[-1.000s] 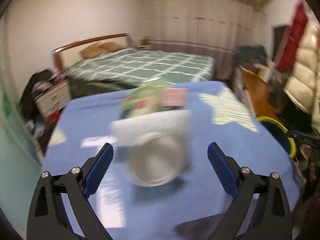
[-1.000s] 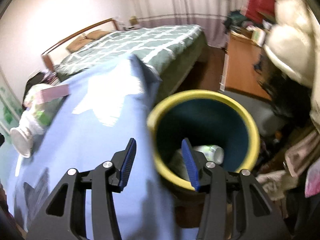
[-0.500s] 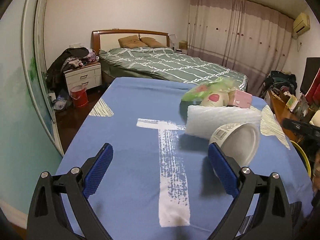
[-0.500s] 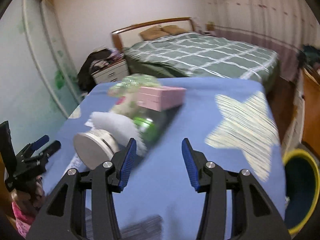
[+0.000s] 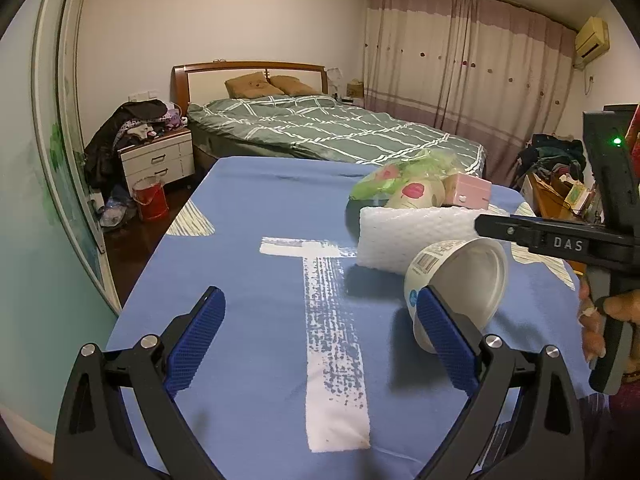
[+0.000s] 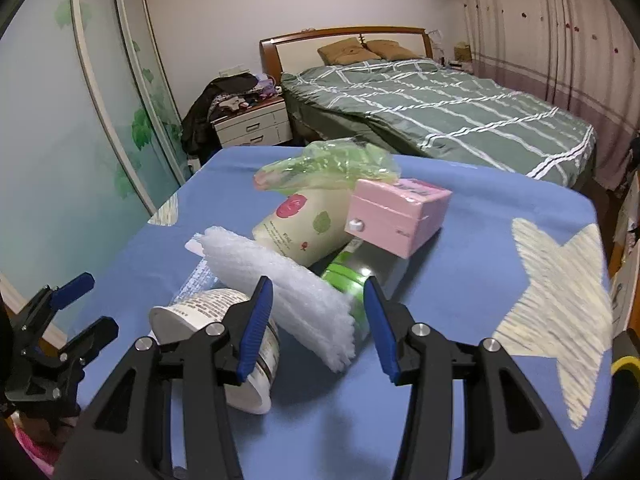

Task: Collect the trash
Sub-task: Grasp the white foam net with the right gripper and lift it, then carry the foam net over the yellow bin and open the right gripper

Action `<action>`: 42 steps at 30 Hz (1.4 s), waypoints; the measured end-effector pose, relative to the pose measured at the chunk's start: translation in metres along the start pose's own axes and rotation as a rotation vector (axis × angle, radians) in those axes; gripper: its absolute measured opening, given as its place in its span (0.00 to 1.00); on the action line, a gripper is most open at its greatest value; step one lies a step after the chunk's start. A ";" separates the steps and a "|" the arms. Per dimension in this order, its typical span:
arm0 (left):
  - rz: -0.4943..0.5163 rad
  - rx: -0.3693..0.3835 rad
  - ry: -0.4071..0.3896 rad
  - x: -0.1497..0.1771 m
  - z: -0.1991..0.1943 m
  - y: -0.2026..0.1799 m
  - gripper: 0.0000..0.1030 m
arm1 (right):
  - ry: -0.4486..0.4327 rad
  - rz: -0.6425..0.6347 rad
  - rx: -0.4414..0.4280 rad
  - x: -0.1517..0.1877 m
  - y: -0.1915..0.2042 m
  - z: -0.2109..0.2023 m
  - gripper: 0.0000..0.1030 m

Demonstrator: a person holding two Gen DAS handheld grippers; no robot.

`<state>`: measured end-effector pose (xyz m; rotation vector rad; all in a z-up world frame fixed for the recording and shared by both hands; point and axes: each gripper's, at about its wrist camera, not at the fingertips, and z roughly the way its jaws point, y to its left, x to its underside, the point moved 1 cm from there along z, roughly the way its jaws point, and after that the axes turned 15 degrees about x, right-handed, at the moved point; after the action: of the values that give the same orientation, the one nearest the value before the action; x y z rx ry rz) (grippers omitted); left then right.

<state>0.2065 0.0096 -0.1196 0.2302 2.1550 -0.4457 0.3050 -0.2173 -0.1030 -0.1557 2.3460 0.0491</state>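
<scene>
In the right wrist view, the left gripper (image 6: 80,304) shows at the lower left edge of the frame, hanging over the near corner of the table (image 6: 480,240) with its jaws wide and nothing between them. Right of it, low in the middle of the frame, the right gripper (image 6: 318,320) tilts down toward the trash heap; its jaws stand partly open, the foam sheet (image 6: 280,284) lying between the pads, though I cannot tell whether they touch it. Just left of the foam a white yogurt cup (image 6: 224,344) lies on its side, its mouth hidden here; in the left wrist view its base (image 5: 472,276) faces the camera. Behind the foam a cream paper cup (image 6: 308,224) also lies on its side, a crumpled green plastic bag (image 6: 332,164) at its mouth. A green-capped bottle (image 6: 348,280) lies beside it, and a pink box (image 6: 396,212) rests on top, toward the right. At the far right edge, a sliver of the yellow-rimmed bin (image 6: 624,364) shows beyond the table; its contents are hidden.
</scene>
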 end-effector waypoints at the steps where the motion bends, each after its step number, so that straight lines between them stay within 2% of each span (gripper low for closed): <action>1: 0.001 0.000 0.002 0.000 0.000 0.000 0.92 | 0.003 0.008 -0.009 0.000 -0.001 0.002 0.36; 7: 0.008 0.004 0.008 0.002 0.002 -0.004 0.92 | -0.013 0.015 -0.030 0.002 -0.001 0.001 0.14; 15: -0.001 0.009 0.008 0.004 0.002 -0.004 0.92 | -0.102 0.063 -0.054 0.001 -0.013 -0.032 0.12; 19: -0.004 0.013 0.011 0.004 0.003 -0.004 0.92 | -0.141 0.097 -0.071 0.010 -0.025 -0.062 0.12; 24: 0.006 0.013 0.015 0.005 0.003 -0.007 0.92 | -0.193 0.156 -0.044 0.023 -0.046 -0.094 0.12; 27: 0.008 0.016 0.013 0.005 0.003 -0.008 0.92 | -0.227 0.247 0.023 0.040 -0.077 -0.115 0.12; 32: 0.006 0.025 0.014 0.004 0.003 -0.009 0.92 | -0.246 0.426 0.246 0.077 -0.153 -0.144 0.12; 38: 0.014 0.030 0.002 0.004 0.001 -0.010 0.92 | -0.206 0.569 0.480 0.128 -0.228 -0.163 0.12; 42: 0.029 0.035 -0.004 0.004 0.000 -0.012 0.92 | -0.162 0.615 0.587 0.154 -0.260 -0.159 0.12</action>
<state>0.2003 -0.0018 -0.1201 0.2795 2.1386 -0.4678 0.1187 -0.5034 -0.0980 0.8218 2.0660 -0.3108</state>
